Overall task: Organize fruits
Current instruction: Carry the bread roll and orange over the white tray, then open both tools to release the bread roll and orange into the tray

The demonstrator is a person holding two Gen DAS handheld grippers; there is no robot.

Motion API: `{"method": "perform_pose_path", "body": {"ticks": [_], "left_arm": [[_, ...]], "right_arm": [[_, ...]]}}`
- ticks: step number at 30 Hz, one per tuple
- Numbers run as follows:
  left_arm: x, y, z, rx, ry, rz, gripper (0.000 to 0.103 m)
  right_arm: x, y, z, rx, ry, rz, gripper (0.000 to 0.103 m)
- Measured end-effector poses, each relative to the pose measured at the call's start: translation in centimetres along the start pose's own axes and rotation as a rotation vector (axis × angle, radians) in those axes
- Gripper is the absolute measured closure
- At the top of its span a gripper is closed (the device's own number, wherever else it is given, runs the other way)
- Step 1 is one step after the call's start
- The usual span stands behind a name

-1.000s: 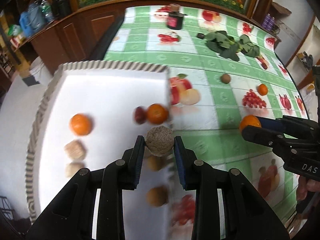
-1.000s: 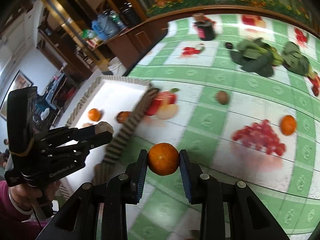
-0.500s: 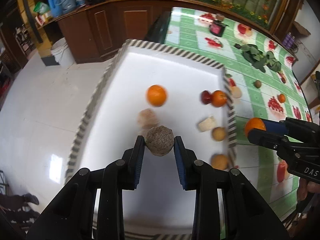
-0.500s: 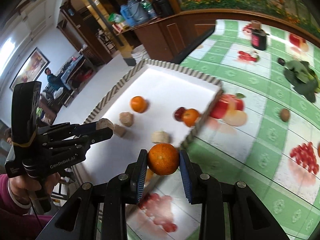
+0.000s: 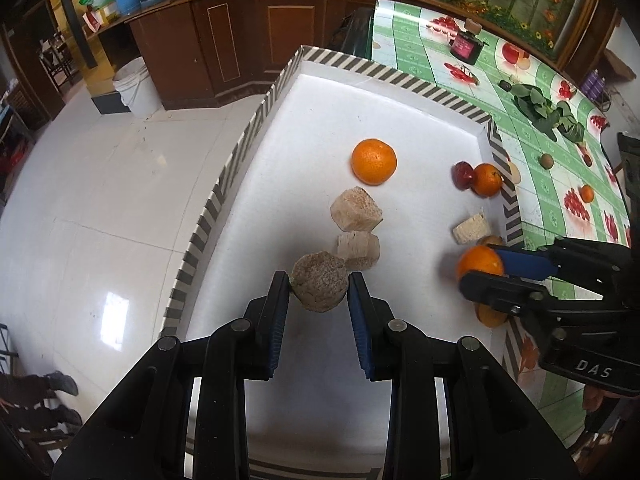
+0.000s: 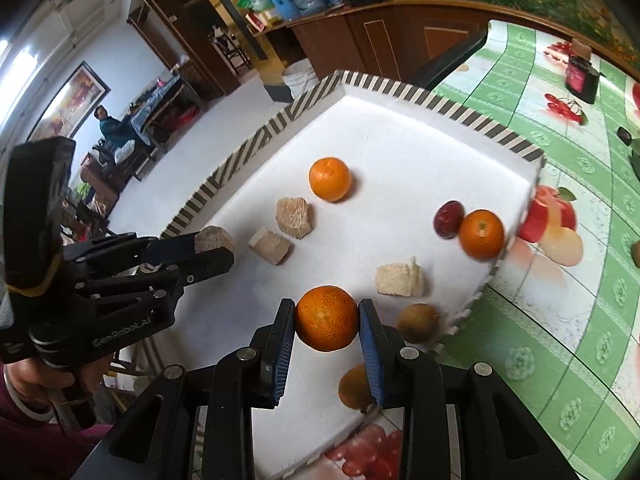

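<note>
My left gripper point(image 5: 319, 290) is shut on a rough tan cake-like chunk point(image 5: 319, 286) and holds it over the left part of the white tray point(image 5: 400, 112). It also shows in the right wrist view point(image 6: 212, 246). My right gripper point(image 6: 327, 320) is shut on an orange point(image 6: 327, 317) above the tray's near right part; it shows in the left wrist view point(image 5: 480, 270). In the tray lie an orange point(image 5: 374, 161), a second orange point(image 5: 487, 179) beside a dark red fruit point(image 5: 461, 174), two tan chunks point(image 5: 355, 209), a pale chunk point(image 5: 470, 229) and two brown kiwis point(image 6: 418, 322).
The tray has a striped rim point(image 6: 248, 148) and sits at the left end of a green fruit-print tablecloth point(image 6: 580, 320). On the cloth lie leafy greens point(image 5: 548, 110), a small orange point(image 5: 587, 193), a brown fruit point(image 5: 545, 161) and a dark jar point(image 5: 466, 42). White floor point(image 5: 100, 200) lies left.
Both grippers have moved left from over the tablecloth to over the tray, each still holding its item. The right gripper's orange is now above the tray's inside.
</note>
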State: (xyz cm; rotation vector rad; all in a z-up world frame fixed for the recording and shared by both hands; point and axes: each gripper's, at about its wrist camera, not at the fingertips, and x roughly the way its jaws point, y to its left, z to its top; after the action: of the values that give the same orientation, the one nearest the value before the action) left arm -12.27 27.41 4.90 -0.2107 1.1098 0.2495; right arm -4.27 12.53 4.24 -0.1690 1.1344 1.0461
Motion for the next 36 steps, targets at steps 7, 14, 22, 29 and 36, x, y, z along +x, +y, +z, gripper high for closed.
{"method": "perform_pose_path", "body": {"ticks": [7,14,22,29,36], "left_arm": [[0.9,-0.1,0.0,0.016,0.016,-0.009,0.074],[1.4,-0.4,0.3,0.027,0.019,-0.004,0.074],[2.1,-0.8,0.5,0.037,0.031,-0.001,0.074],[2.3,-0.9,0.6,0.041,0.032,0.005,0.073],[2.2,-0.5,0.7,0.026,0.04,0.004,0.057]], "right_arm": [[1.4,0.2,0.2,0.001,0.019,-0.028,0.072],[2.2,0.2,0.3,0.001,0.025,-0.044,0.072],[3.0,0.5,0.6,-0.004,0.023,-0.074,0.072],[3.1,0.9,0.4,-0.021,0.033,-0.096,0.071],[2.3,0.9,0.4,-0.014,0.014,-0.068,0.068]]}}
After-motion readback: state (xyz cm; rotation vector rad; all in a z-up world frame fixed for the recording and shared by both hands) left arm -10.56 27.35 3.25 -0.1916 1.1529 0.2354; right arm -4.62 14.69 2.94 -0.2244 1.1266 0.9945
